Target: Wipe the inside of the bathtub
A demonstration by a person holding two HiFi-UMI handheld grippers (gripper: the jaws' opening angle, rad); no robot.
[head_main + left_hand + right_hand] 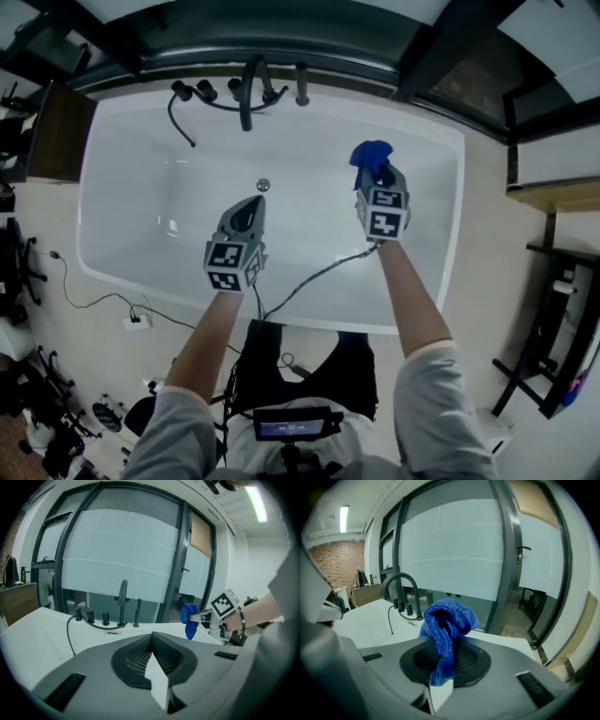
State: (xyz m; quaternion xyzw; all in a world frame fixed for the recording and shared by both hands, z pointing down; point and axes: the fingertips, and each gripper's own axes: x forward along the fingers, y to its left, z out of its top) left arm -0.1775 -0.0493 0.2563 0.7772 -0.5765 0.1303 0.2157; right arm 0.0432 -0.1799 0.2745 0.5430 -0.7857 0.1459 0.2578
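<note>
A white bathtub (122,141) fills the middle of the head view, with a round drain (262,186) in its floor. My right gripper (373,173) is held above the tub's right half, shut on a bunched blue cloth (369,156). That blue cloth (447,625) hangs from the closed jaws in the right gripper view. My left gripper (249,208) hovers over the tub's middle, near the drain, shut and holding nothing. In the left gripper view the right gripper (206,617) and its blue cloth (190,618) show at the right.
A dark curved faucet (248,94) with knobs and a hand-shower hose (178,117) stands on the tub's far rim. Dark window frames run behind it. A wooden shelf (553,192) and black stand sit right of the tub. Cables and a power strip (136,322) lie on the floor at left.
</note>
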